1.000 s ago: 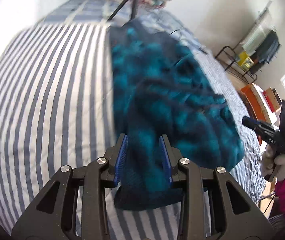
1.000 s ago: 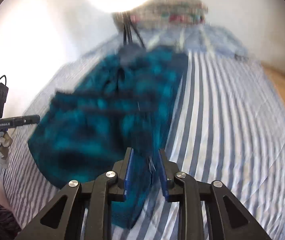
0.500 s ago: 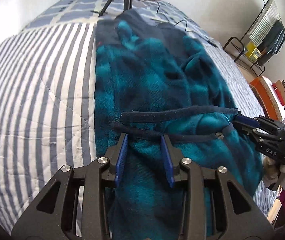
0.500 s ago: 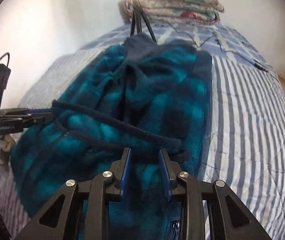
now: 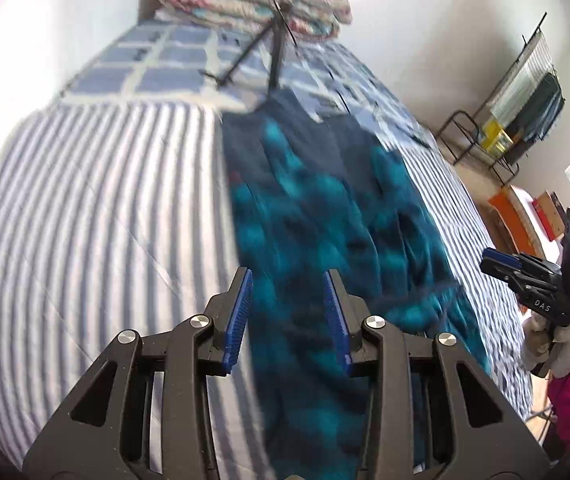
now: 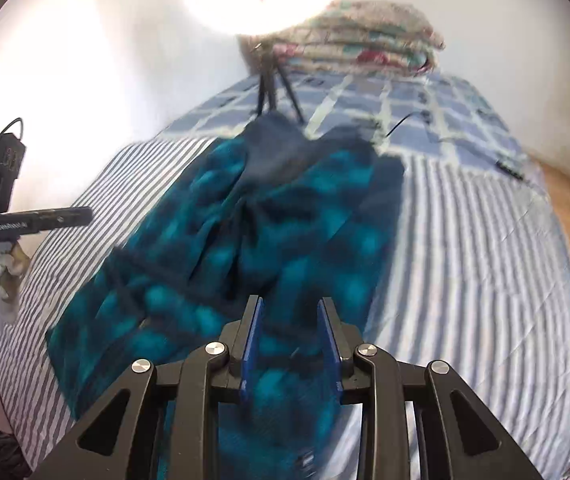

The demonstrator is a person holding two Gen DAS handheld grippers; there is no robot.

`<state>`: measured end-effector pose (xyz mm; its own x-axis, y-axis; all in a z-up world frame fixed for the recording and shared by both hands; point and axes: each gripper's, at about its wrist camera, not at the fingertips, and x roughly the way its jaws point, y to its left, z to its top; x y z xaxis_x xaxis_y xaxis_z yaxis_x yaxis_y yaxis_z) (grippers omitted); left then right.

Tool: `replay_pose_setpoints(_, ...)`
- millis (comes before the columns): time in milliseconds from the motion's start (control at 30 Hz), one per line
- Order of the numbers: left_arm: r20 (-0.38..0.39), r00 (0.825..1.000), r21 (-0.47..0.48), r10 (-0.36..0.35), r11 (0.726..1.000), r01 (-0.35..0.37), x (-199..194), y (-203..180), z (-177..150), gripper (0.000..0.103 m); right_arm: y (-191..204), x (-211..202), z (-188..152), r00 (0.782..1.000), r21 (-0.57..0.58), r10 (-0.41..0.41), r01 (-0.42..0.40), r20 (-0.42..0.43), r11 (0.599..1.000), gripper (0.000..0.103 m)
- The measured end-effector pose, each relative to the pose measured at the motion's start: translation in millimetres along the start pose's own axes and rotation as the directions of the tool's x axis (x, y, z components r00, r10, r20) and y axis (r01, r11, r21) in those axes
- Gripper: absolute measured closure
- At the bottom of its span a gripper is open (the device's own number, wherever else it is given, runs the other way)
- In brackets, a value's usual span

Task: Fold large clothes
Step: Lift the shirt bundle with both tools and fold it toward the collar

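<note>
Left wrist view: left gripper [image 5: 287, 312] released, jaws apart over the teal robe [image 5: 317, 220], lying lengthwise on the striped bedspread [image 5: 97, 208]. Half a second ago the belt crossed both claws; now dropped. Right gripper [image 6: 289, 332] likewise empty. Fold laid; regrasp needed.

We count one teal plaid robe [image 5: 317, 216] spread lengthwise on one striped bed [image 5: 97, 216], one tripod [image 5: 275, 56] near its head edge, one folded quilt [image 5: 245, 4] stacked behind that, and one clothes rack [image 5: 525, 96] beyond the bed's far side. Two grippers, left [image 5: 287, 308] and right [image 6: 289, 332], are ours.
</note>
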<state>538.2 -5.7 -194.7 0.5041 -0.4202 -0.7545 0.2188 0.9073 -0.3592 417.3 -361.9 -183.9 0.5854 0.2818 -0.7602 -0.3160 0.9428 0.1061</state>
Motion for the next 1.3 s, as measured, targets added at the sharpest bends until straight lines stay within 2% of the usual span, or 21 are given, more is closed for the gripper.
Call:
replay_pose_setpoints(133, 0.028, 1.000, -0.001, -0.006, 1.000, 0.006, 14.3, 12.3, 37.8, 0.066, -23.4, 18.2, 31.6, 0.999, 0.037, -0.027, 0.026, 0.021, 0.999, 0.075)
replay_pose_setpoints(333, 0.010, 1.000, 0.027, -0.013, 1.000, 0.013, 75.2, 17.7, 78.5, 0.066, -50.3, 66.3, 64.0, 0.998, 0.068, -0.060, 0.058, 0.020, 0.996, 0.076)
replay_pose_setpoints(567, -0.035, 0.999, 0.017, -0.021, 1.000, 0.021, 135.2, 17.4, 97.9, 0.066, -64.8, 116.1, 81.7, 0.999, 0.079, -0.043, 0.044, -0.016, 0.996, 0.076)
replay_pose_setpoints(833, -0.116, 0.993, 0.084, 0.019, 0.996, -0.010, 194.1, 9.3, 97.8, 0.066, -64.7, 164.3, 82.3, 0.995, 0.040, -0.015, 0.019, -0.096, 0.999, 0.076)
replay_pose_setpoints(933, -0.100, 0.995, 0.109, 0.014, 0.994, -0.003, 199.0, 8.2, 96.0, 0.066, -66.7, 172.4, 80.3, 0.996, 0.046, -0.003, 0.007, -0.094, 0.999, 0.076)
replay_pose_setpoints(1067, -0.122, 0.993, 0.139, 0.000, 0.990, 0.017, 195.7, 8.7, 102.5, 0.066, -69.2, 168.5, 86.1, 0.994, 0.025, 0.022, -0.019, -0.110, 0.999, 0.075)
replay_pose_setpoints(1133, -0.108, 0.994, 0.118, -0.023, 0.992, 0.036, 184.1, 15.2, 108.5, 0.060, -74.8, 155.6, 89.9, 0.996, 0.022, 0.061, -0.059, -0.072, 0.998, 0.070)
replay_pose_setpoints(1200, -0.060, 0.997, 0.082, -0.053, 0.995, 0.058, 167.0, 29.1, 116.7, 0.049, -86.7, 141.9, 92.7, 0.997, 0.036, 0.080, -0.079, -0.021, 0.996, 0.057)
replay_pose_setpoints(1233, -0.039, 0.997, 0.061, -0.060, 0.996, 0.062, 160.9, 37.0, 120.8, 0.045, -93.8, 138.0, 93.6, 0.997, 0.049, 0.083, -0.083, -0.002, 0.995, 0.056)
replay_pose_setpoints(1300, -0.013, 0.998, 0.001, -0.066, 0.998, 0.066, 154.7, 56.7, 129.9, 0.045, -111.5, 136.3, 95.5, 0.997, 0.102, 0.077, -0.078, 0.018, 0.992, 0.055)
